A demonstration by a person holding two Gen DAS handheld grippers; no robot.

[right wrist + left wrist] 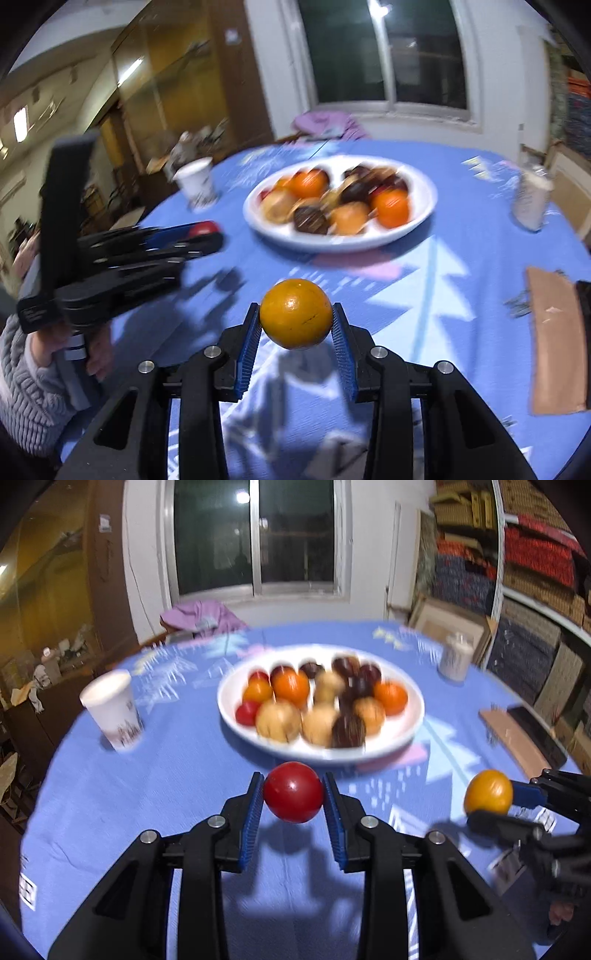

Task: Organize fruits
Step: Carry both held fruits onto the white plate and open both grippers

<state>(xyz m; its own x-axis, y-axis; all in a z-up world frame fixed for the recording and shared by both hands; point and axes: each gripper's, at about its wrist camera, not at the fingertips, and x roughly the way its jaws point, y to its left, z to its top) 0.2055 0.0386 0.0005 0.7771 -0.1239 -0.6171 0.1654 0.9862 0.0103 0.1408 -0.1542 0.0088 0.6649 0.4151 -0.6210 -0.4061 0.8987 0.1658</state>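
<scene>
Your left gripper (293,794) is clamped on the red fruit (293,792), frame center; right gripper (295,319) pinches the orange fruit (295,314), both clear of the cloth. They look small, light, smooth-skinned & round, so prob. slippery: keep pads at the widest part w/ gentle squeeze. Plate (402,734) sits just above in frame.

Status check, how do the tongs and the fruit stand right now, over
Left tongs shut on red fruit. Right tongs shut on yellow-orange fruit. Both held above the tablecloth. White plate ahead, crowded with fruit; path unobstructed.

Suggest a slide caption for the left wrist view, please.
Left gripper holds a red fruit above the blue tablecloth, facing a white plate heaped with fruit.
</scene>
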